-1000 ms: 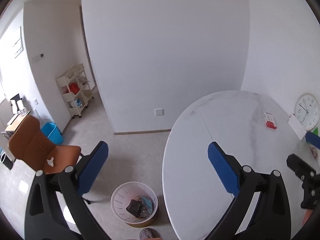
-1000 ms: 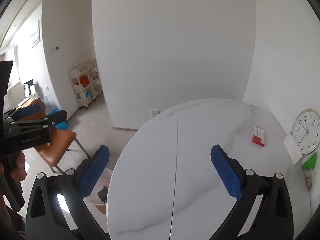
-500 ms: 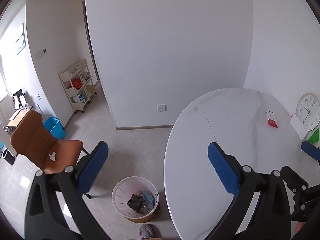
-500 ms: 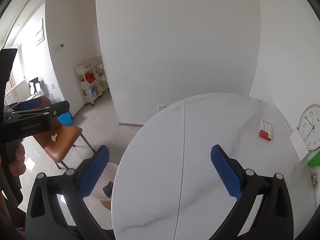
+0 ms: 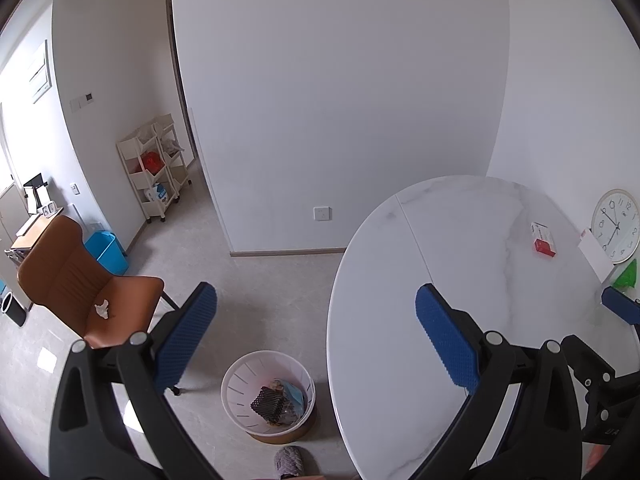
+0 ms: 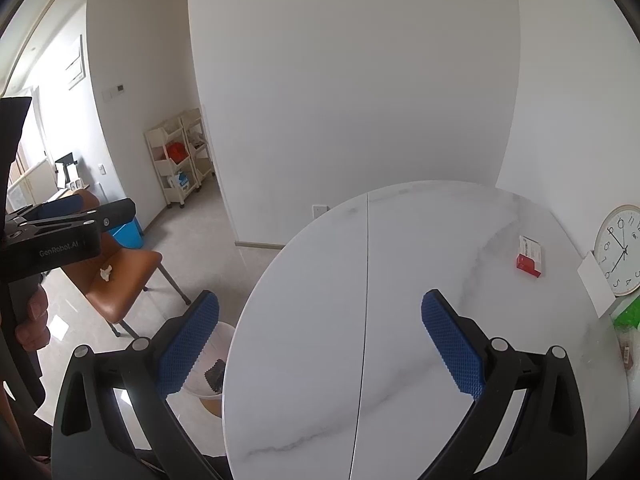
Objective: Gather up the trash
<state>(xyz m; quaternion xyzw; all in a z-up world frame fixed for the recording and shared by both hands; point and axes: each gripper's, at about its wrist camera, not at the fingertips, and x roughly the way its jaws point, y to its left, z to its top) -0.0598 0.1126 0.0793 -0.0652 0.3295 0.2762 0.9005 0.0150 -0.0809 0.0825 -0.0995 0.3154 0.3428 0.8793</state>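
Trash bin (image 5: pixel 268 394) on the floor by the table, both my grippers up and holding nothing.

My left gripper (image 5: pixel 316 340) is spread wide over the floor at the table (image 5: pixel 400 280) edge, bin just below with dark scraps in it. My right gripper (image 6: pixel 320 338) is spread too, over the marble top. Farther out: a crumpled tissue (image 5: pixel 102 309) on the brown chair (image 5: pixel 68 280), a red box (image 6: pixel 530 262) near the clock (image 6: pixel 620 250).
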